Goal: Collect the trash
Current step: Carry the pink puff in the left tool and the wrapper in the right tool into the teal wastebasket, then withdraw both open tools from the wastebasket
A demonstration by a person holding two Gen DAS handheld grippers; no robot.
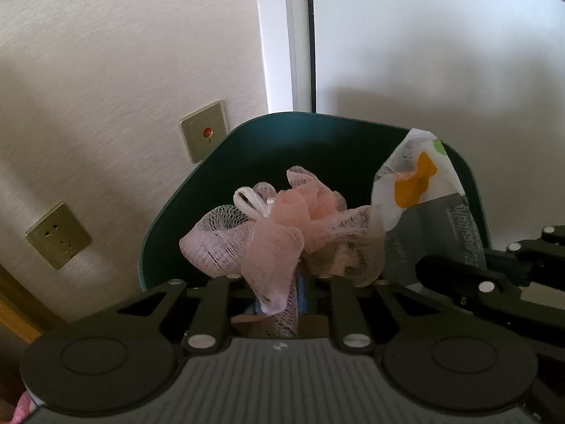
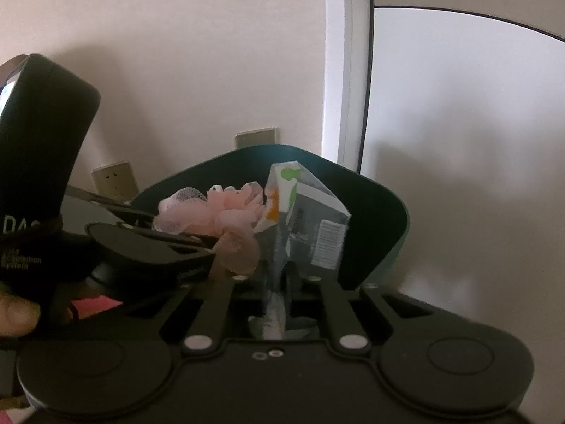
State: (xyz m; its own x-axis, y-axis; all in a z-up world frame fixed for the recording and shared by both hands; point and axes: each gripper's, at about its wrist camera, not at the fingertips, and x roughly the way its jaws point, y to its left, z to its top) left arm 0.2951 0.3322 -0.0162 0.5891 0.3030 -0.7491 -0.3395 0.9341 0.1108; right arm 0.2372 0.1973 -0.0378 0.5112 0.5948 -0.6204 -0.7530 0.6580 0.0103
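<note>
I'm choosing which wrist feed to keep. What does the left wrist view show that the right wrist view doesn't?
Only the left wrist view: a red dot on the wall switch plate and the pink mesh puff's white cord loop.
Only the right wrist view: the carton's barcode label and the person's hand on the left tool's handle.
Both: dark green bin, mesh puff, carton, wall socket.

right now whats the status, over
left gripper on pink mesh pouf; right gripper on carton. both over green bin. nothing blocking.
</note>
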